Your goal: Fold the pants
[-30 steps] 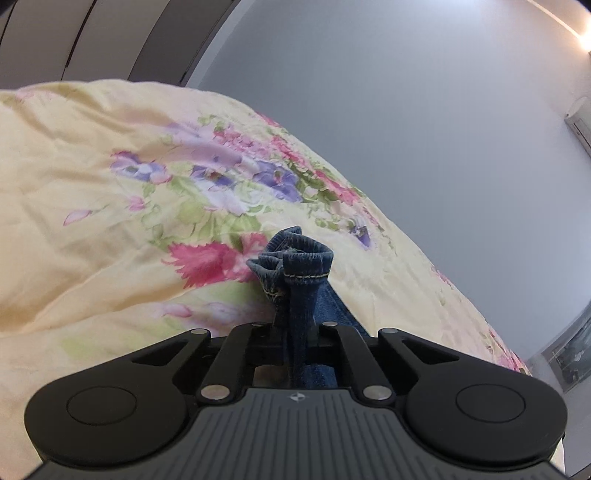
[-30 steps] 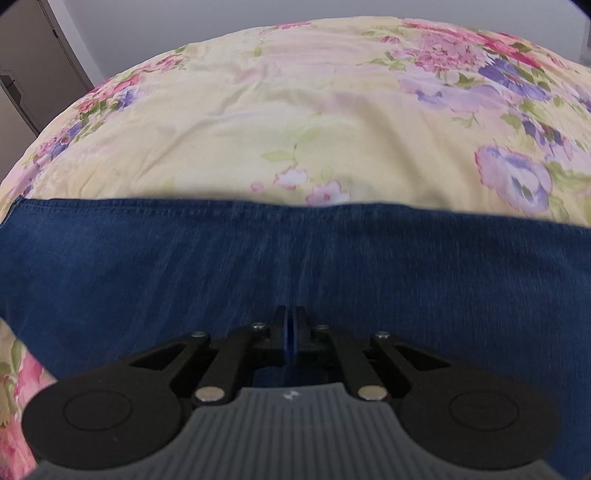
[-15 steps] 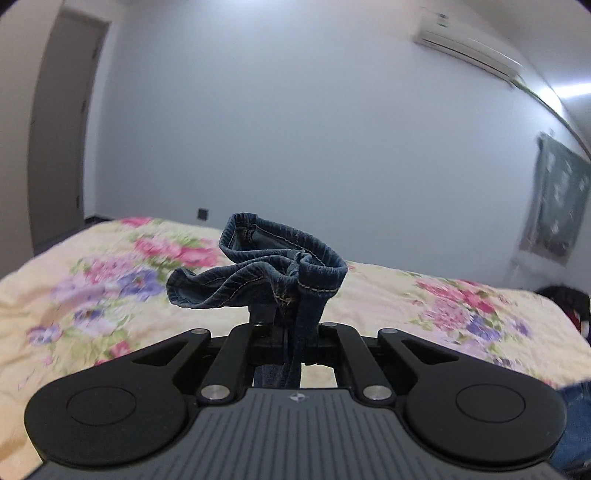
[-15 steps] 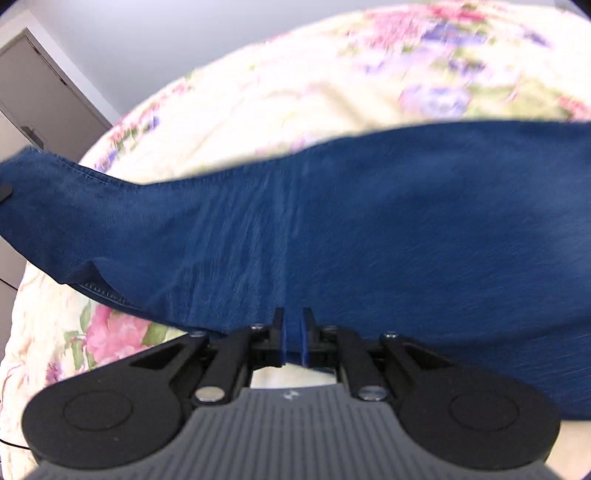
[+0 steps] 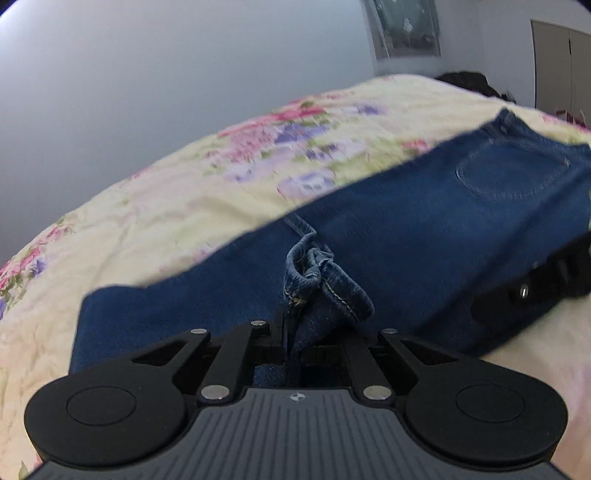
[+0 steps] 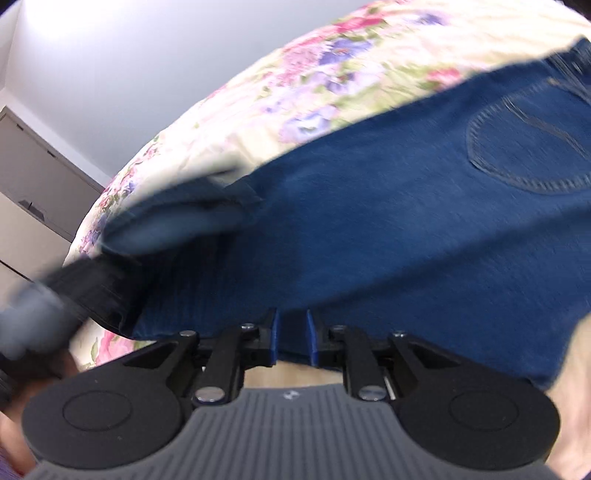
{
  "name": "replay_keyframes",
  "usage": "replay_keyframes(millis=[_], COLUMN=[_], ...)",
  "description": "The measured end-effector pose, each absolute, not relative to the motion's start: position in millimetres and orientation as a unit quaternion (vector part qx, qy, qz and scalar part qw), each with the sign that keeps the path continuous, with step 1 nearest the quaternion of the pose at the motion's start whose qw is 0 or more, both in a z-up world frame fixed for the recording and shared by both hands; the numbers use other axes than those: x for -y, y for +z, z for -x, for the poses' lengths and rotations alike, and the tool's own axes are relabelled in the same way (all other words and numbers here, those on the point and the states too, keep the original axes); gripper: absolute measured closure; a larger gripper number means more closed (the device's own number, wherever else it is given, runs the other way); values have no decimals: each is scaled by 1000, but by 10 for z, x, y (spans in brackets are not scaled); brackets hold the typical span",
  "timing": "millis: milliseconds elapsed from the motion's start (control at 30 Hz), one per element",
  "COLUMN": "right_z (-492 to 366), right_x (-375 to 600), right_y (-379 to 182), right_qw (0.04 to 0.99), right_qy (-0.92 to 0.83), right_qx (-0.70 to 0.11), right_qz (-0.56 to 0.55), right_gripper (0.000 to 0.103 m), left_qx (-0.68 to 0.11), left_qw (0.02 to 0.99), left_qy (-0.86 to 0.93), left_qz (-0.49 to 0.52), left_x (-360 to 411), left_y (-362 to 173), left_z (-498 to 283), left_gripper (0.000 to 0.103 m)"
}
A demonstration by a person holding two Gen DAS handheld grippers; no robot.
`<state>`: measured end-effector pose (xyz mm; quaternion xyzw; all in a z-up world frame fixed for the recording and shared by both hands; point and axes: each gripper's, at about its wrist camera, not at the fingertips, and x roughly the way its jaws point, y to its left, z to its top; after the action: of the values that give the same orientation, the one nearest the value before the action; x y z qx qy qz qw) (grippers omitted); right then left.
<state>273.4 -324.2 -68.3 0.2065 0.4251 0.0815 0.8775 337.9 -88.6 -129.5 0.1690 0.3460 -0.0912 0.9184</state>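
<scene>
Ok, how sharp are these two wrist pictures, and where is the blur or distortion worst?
Left wrist view: the claw and the pinched jeans hem are fairly sharp, the floral bedspread smears with motion, and the fisheye bows the bed. Right wrist view: blurrier overall, the jeans are streaked, the left claw at the left edge is a dark smear, and the right claw stays crisp.

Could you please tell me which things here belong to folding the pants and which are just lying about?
For the job:
jeans
left gripper, shut on the hem
right gripper, open

Just there:
floral bedspread
dark clothes
wall picture
</scene>
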Motion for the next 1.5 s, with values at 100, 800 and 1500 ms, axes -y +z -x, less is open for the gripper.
replay_keyframes(millis=[100,800,1500], right_z=[-2661,-2744,-3162], right_x=[3317,3178,2784], right_y=[-734,-884,-1066], right_qw=[875,828,810], right_qy=[90,136,120], right_qx=[-423,-424,-446], right_qz=[-217,-342,-362], right_gripper=[81,51,90], left_qx=[-384,-383,-349], left_qw=[908,885,932], left_qy=[-99,-253,-97], left_qz=[-136,-74,-3], left_x=[784,326,-812], left_y=[-1402,-954,-735], left_z=[-3368,-2987,-3031], left_gripper=[91,48,48])
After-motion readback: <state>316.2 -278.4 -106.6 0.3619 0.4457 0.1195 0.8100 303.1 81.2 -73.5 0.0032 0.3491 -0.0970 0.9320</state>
